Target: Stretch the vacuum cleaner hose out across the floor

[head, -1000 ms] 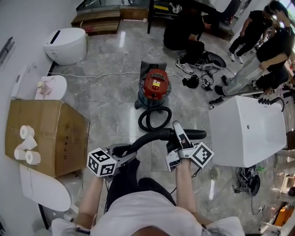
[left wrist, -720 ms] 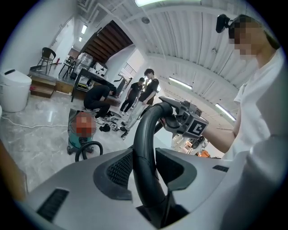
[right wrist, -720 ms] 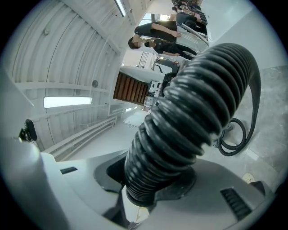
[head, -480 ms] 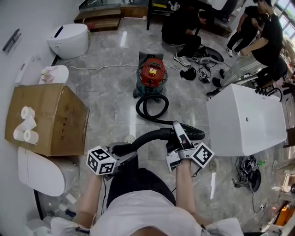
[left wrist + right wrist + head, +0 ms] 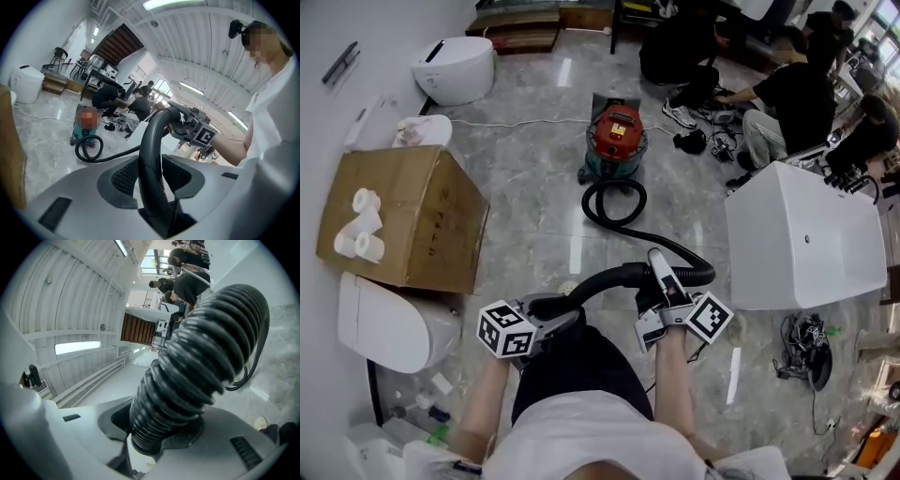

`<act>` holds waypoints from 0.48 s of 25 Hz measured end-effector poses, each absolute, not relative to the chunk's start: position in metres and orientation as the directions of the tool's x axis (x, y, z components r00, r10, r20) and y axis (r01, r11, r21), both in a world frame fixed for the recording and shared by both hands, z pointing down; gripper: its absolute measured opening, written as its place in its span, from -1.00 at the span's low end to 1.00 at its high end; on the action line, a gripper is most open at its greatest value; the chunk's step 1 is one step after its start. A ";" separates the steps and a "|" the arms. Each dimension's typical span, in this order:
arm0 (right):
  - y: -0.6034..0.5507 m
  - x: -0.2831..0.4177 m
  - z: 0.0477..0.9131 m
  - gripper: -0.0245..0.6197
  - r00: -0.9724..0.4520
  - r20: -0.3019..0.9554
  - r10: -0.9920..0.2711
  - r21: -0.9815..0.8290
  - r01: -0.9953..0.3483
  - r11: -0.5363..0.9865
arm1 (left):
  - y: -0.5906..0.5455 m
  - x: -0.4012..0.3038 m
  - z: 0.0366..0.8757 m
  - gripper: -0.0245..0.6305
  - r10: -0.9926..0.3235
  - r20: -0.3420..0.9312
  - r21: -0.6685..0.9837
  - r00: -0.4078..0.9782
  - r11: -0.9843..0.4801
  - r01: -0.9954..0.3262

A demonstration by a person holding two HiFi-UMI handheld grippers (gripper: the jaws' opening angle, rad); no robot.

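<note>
A red vacuum cleaner (image 5: 617, 141) stands on the grey tiled floor. Its black ribbed hose (image 5: 614, 202) makes one loop in front of it, then runs right and back toward me. My right gripper (image 5: 661, 274) is shut on the ribbed hose (image 5: 201, 357) near its end. From there a smooth, curved black tube (image 5: 600, 281) arches left into my left gripper (image 5: 546, 309), which is shut on it. In the left gripper view the tube (image 5: 152, 164) rises between the jaws, with the vacuum cleaner (image 5: 86, 123) and its hose loop (image 5: 89, 149) beyond.
A cardboard box (image 5: 403, 216) with toilet-paper rolls (image 5: 356, 234) sits at the left, a white toilet (image 5: 455, 64) beyond it. A large white tub (image 5: 806, 234) stands to the right of the hose. Several people (image 5: 694, 52) crouch at the back among cables.
Both grippers have drawn back from the vacuum cleaner with the hose still held. The coil has loosened, and a longer stretch of hose lies between the loop and my right gripper.
</note>
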State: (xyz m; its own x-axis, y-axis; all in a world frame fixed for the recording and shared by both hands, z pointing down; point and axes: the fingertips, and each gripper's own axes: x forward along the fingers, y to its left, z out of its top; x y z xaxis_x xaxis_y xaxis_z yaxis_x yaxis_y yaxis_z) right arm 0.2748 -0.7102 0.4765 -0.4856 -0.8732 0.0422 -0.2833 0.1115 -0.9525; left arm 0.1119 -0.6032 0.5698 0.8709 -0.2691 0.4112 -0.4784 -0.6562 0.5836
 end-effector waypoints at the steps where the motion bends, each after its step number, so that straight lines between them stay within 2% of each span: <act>1: -0.708 0.275 0.475 -0.44 -0.485 0.039 -0.873 -0.953 -0.280 0.113 | -0.601 0.113 0.569 -0.42 -0.268 0.413 0.582 0.871 -0.658 -0.478; 12: -0.701 0.271 0.473 -0.44 -0.483 0.046 -0.875 -0.958 -0.271 0.099 | -0.596 0.109 0.565 -0.42 -0.267 0.397 0.590 0.878 -0.659 -0.466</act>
State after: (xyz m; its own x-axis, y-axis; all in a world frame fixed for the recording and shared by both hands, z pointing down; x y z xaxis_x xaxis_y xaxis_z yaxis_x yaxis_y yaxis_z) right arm 0.2713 -0.7013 0.4728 -0.4826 -0.8746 0.0460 -0.2706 0.0990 -0.9576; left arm 0.1090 -0.5960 0.5650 0.8784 -0.2666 0.3966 -0.4664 -0.6592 0.5899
